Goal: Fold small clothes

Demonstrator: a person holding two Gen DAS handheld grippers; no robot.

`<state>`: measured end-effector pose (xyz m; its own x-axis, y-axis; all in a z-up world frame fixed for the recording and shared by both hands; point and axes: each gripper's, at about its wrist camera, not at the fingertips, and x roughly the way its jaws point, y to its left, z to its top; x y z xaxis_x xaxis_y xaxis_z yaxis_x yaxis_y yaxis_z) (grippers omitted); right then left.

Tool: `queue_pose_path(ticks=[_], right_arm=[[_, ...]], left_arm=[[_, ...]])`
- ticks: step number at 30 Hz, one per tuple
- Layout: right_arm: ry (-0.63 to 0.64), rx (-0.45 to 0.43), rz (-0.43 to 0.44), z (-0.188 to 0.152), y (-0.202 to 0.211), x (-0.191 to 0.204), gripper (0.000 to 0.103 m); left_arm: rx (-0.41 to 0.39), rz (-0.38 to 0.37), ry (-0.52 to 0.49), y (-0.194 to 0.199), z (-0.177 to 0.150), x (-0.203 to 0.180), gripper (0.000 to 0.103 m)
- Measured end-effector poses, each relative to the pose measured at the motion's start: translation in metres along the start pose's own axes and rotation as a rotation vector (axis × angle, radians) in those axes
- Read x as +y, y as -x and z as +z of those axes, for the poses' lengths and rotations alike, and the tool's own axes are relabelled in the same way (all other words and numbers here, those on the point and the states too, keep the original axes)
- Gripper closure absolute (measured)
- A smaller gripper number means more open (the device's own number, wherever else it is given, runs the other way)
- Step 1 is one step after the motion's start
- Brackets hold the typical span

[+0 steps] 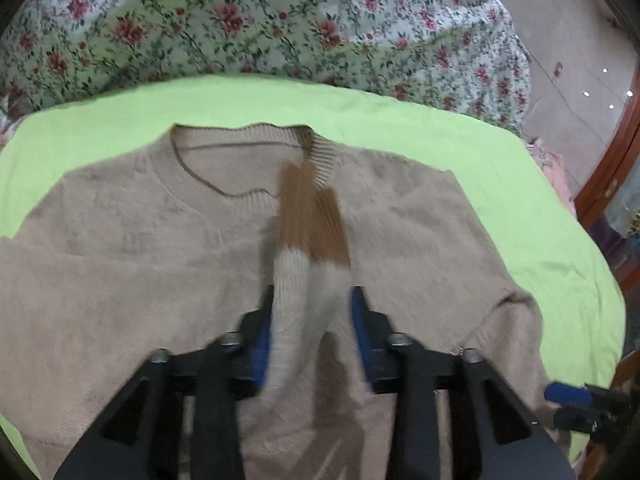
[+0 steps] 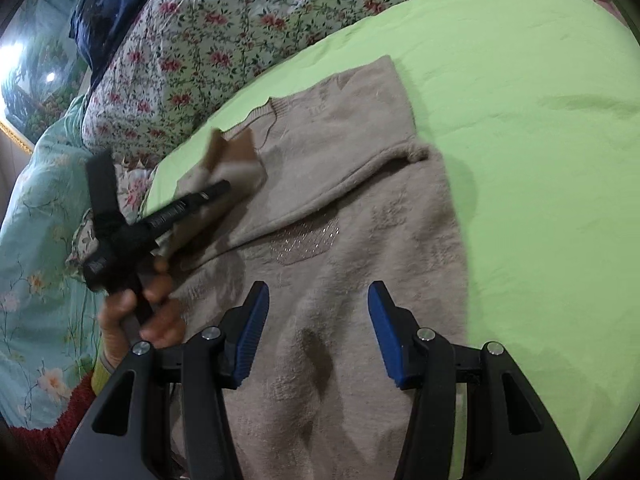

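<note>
A beige knit sweater (image 1: 140,260) lies face up on a green sheet (image 1: 520,220), neck away from me. One sleeve with a brown ribbed cuff (image 1: 308,216) is drawn across the chest and runs between the blue pads of my left gripper (image 1: 312,296). Those jaws stand apart and the sleeve lies loose between them. In the right wrist view a hand holds that left gripper (image 2: 220,192) beside the cuff (image 2: 236,156). My right gripper (image 2: 318,292) hovers open over the sweater's lower body (image 2: 360,240) with nothing between its fingers. It also shows at the sweater's edge (image 1: 560,406).
A floral quilt (image 1: 240,20) is bunched behind the green sheet (image 2: 540,160). A light blue flowered cover (image 2: 40,220) and a dark blue cloth (image 2: 108,4) lie at the left. A wooden cabinet edge (image 1: 608,184) stands at the right. A sequin patch (image 2: 308,240) marks the sweater's front.
</note>
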<state>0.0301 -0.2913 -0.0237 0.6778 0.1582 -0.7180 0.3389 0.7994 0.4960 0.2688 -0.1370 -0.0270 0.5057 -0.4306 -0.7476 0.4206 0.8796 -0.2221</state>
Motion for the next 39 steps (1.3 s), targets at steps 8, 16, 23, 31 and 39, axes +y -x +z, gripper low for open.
queue_pose_path(ticks=[8,16,23,31,39], right_arm=[[0.034,0.002,0.045,0.020,-0.022,0.030,0.050],[0.105,0.015,0.122,0.059,-0.082,0.093,0.050],[0.143,0.099,-0.004,0.093,-0.162,0.124,0.053],[0.105,-0.160,0.149,0.111,-0.099,0.110,0.095],[-0.035,-0.164,0.072,0.087,-0.087,0.027,0.095]], left_arm=[[-0.022,0.039,-0.021,0.059,-0.041,0.024,0.028],[-0.073,0.314,0.183,0.124,-0.081,0.131,0.026],[0.003,0.361,0.321,0.115,-0.092,0.204,0.026],[0.034,0.369,0.304,0.087,-0.078,0.216,0.027],[0.009,0.387,0.406,0.085,-0.066,0.235,0.027]])
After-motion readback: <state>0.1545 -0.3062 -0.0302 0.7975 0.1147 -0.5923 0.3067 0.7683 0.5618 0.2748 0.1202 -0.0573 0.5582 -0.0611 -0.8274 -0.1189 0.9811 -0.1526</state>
